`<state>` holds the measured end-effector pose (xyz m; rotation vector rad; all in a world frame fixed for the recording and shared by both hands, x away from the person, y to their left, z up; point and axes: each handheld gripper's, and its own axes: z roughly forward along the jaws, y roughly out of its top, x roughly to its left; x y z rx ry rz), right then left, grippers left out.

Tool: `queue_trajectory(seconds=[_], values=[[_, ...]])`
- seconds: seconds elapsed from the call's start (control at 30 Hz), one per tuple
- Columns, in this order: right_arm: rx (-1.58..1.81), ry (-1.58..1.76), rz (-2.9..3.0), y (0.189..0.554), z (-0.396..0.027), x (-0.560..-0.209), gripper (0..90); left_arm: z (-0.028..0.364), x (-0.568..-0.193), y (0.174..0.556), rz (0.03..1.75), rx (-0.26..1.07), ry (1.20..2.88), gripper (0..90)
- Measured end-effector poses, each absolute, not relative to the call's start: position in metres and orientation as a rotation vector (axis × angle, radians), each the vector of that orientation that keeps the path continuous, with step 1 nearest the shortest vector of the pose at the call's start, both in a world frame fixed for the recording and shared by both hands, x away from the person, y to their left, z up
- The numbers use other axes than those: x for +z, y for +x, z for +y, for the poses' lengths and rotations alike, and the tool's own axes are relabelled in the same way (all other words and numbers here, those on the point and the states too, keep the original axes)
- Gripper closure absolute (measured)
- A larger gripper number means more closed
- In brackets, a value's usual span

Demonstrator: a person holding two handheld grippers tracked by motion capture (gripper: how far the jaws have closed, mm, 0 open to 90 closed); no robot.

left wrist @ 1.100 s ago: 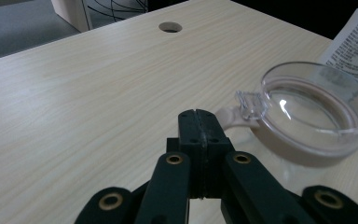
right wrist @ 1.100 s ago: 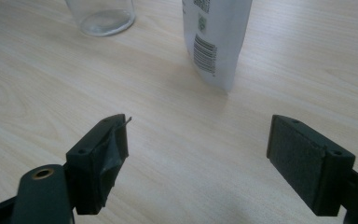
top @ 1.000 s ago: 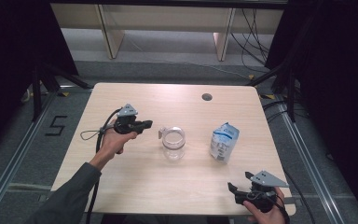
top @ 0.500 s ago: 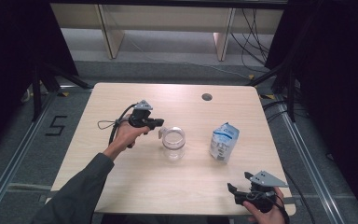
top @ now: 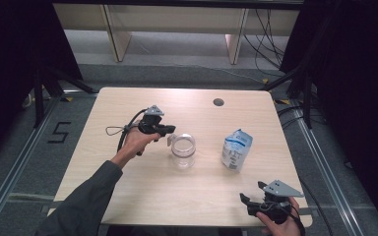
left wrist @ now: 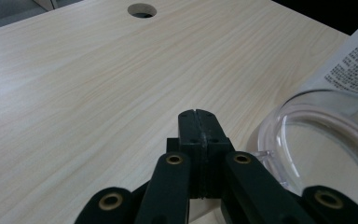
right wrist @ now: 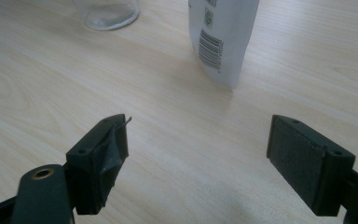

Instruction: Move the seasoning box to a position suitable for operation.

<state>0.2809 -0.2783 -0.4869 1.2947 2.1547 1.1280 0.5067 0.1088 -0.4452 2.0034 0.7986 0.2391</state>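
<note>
Since the earlier frame the left hand-held gripper (top: 170,136) has slid rightward across the surface (top: 128,196) to the jar (top: 183,150).

High view: its tip sits just beside the jar's rim. Carton (top: 237,150) stands apart, right of the jar. Right hand-held gripper (top: 250,198) near the front edge.

Left gripper view: jaws pressed together, empty; jar rim (left wrist: 321,135) just right.

Right gripper view: jaws spread, empty, facing the carton (right wrist: 223,37).

Judgement: approach step; next, spread the left jaws to take the jar.

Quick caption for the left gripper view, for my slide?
Shut left claw beside the clear jar's rim, above the wooden table.
</note>
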Motion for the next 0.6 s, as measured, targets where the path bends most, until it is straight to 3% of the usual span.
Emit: queue_trajectory(seconds=[0.6], values=[[1.121,1.245,2.182,0.2831,-0.2793,-0.4877,21.4,0.1056,-0.4373,0.5000,0.790,0.253,2.028,89.6]])
